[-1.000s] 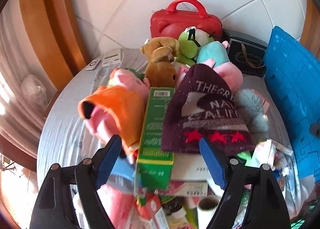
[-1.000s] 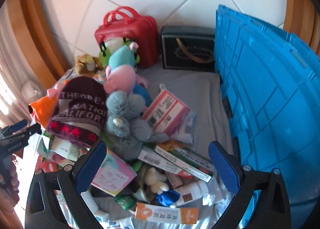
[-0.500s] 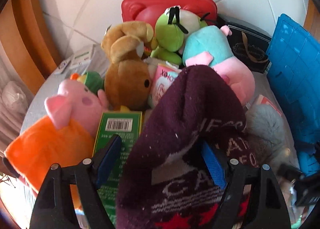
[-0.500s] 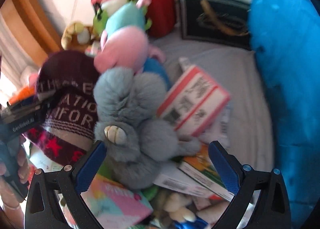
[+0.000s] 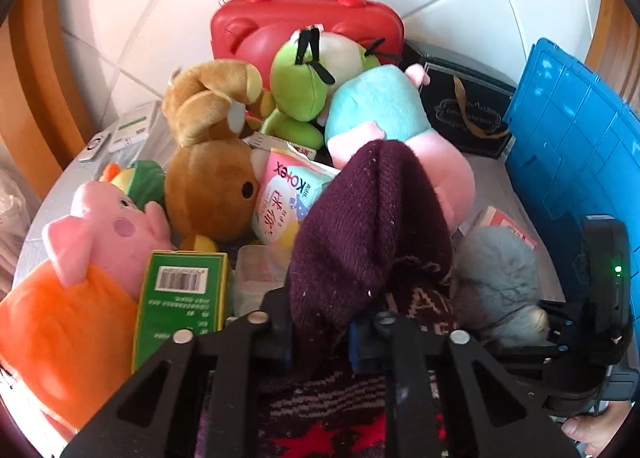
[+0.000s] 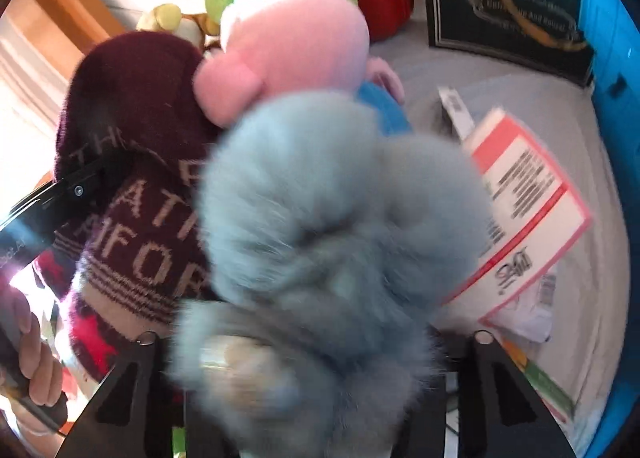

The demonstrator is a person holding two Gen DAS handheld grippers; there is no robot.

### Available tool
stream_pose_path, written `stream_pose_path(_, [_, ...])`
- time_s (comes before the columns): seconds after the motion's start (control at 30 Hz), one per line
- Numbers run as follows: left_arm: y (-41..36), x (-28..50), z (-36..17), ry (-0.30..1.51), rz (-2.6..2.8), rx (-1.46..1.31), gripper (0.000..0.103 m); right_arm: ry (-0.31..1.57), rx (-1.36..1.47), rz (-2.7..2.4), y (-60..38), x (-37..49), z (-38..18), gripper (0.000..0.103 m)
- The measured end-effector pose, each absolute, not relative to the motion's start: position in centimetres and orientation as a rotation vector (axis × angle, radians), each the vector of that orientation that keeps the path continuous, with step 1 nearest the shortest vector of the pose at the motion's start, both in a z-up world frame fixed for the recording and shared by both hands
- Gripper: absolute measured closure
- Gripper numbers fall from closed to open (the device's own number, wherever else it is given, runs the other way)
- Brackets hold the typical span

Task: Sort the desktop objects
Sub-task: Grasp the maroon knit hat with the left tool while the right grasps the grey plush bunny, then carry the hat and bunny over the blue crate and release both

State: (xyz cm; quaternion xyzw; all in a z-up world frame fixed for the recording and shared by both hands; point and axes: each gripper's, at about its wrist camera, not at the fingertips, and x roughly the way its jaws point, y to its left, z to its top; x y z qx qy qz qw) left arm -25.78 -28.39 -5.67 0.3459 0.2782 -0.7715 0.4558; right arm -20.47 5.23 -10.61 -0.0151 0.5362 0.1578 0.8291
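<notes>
Dark purple knit, the hat (image 5: 372, 225) sits near the middle of the pile, and your left gripper (image 5: 320, 342) is pinched tight on a fold of it. Your right gripper (image 6: 312, 370) is buried in the grey fluffy toy (image 6: 332, 242); you cannot tell from here whether its fingers have closed. The red case (image 5: 304, 29) stands at the far side, the blue crate (image 5: 576, 137) on the right.

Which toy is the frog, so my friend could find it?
Start at the red case standing against the white tiled wall. The frog leans on its front, between the brown bear and a pink-and-blue pig. It alone is bright green, with black stitched eyelashes.
</notes>
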Motion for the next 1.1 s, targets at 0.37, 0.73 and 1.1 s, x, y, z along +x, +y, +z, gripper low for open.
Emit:
stream_pose_path(0.37, [-22.4, -24.3, 1.6, 0.53, -1.933, 0.689, 0.089, 0.89, -0.085, 0.359, 4.6, -26.8, -1.6, 0.067])
stream_pose_path(0.73, [-15.0, -24.4, 9.1, 0.385, -1.994, 0.512, 0.089, 0.666, -0.167, 0.362, 3.3, -35.6, 9.6, 0.066])
stream_pose_path(1.1, [-8.8, -32.2, 16.5, 0.306, -2.206, 0.424, 0.089, 0.541, -0.195, 0.289, -4.3, -43.5, 20.3, 0.066])
